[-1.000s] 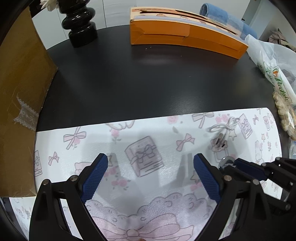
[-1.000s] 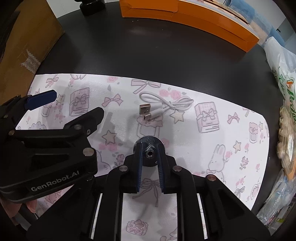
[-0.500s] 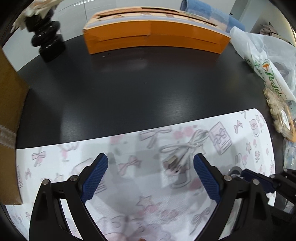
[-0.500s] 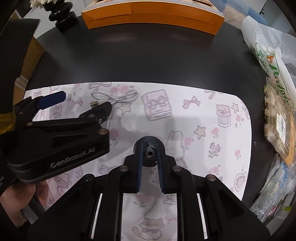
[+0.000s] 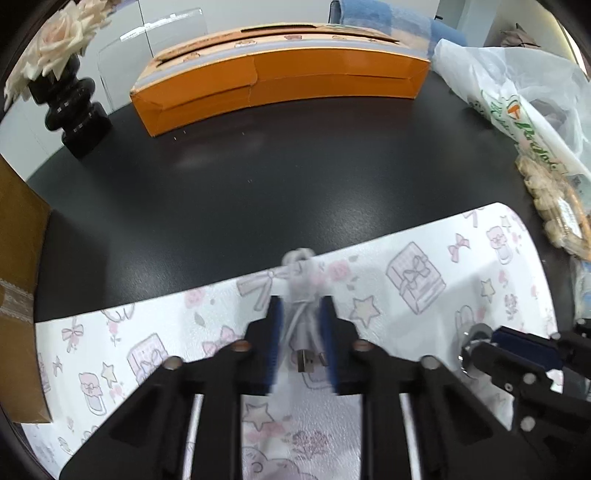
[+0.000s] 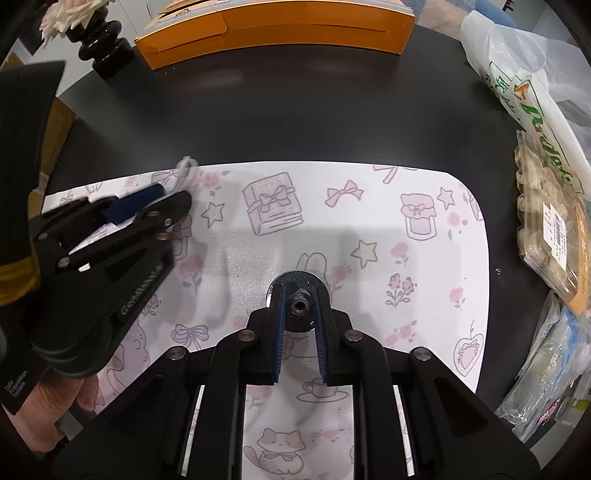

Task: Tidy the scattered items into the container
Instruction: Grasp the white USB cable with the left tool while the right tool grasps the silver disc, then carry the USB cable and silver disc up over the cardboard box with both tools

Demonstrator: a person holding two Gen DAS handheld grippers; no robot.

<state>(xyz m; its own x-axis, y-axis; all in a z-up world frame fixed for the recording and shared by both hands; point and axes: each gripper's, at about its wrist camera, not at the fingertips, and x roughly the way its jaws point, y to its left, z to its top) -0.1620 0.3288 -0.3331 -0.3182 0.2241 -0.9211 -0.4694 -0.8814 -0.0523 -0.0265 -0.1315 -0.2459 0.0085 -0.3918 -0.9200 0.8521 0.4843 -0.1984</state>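
Observation:
In the left wrist view my left gripper (image 5: 301, 306) is shut on a bundled white USB cable (image 5: 300, 280). The cable's loop sticks out ahead of the blue pads, and its plugs hang back between them. From the right wrist view the left gripper (image 6: 173, 194) shows at left, with the cable loop (image 6: 186, 166) at the mat's far edge. My right gripper (image 6: 300, 295) is shut on a round metal piece (image 6: 295, 278) with a threaded hub, just above the mat. The right gripper (image 5: 491, 339) also shows low right. A long orange box (image 5: 280, 81) (image 6: 273, 33) stands open-topped at the back.
A white mat (image 6: 369, 206) with pink drawings covers the near part of the black table (image 5: 258, 184). A black vase (image 5: 74, 118) with a pale flower stands back left, a cardboard box (image 5: 18, 258) at left. A plastic bag (image 6: 535, 110) and snack packs (image 6: 546, 236) crowd the right edge.
My left gripper has moved right over the cable and shut on it. The right gripper has kept its hold on the metal piece and shifted right across the mat.

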